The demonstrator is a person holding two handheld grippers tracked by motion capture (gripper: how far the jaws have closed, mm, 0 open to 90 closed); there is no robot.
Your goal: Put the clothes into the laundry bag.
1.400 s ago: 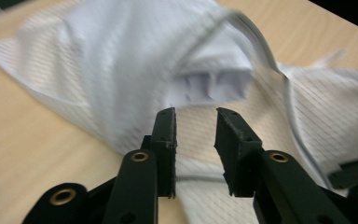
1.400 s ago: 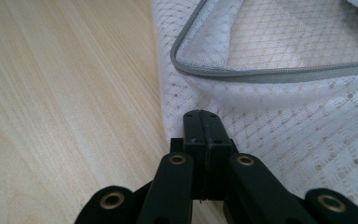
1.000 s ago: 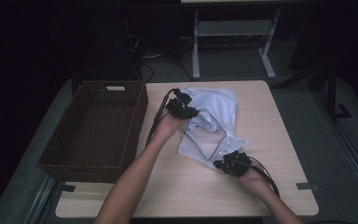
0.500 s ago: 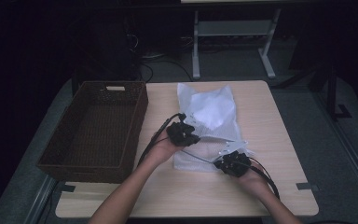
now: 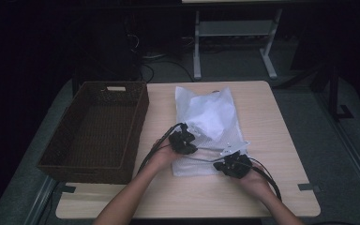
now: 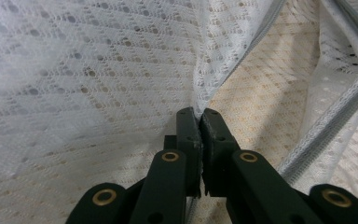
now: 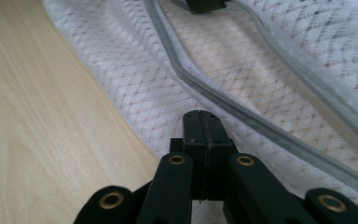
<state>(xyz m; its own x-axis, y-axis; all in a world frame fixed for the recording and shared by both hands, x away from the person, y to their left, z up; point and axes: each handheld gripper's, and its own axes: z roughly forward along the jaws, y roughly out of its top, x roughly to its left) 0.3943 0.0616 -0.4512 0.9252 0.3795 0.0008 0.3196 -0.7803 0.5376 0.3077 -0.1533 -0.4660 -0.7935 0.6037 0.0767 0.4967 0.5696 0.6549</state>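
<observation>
Jaws, left gripper: clamped on a fold of the white mesh zippered laundry bag.
Jaws, right gripper: pinched on bag's near edge.
Bag: flat on light wooden bench, beside brown wicker basket.

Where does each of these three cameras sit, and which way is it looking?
High view: above the person's side, looking forward and down at the table, basket, mesh bag; forearms and both grippers show.
Left gripper view: on the left gripper, jaws pinching bag mesh.
Right gripper view: on the right gripper, at the bag's edge.
All share the bag.
</observation>
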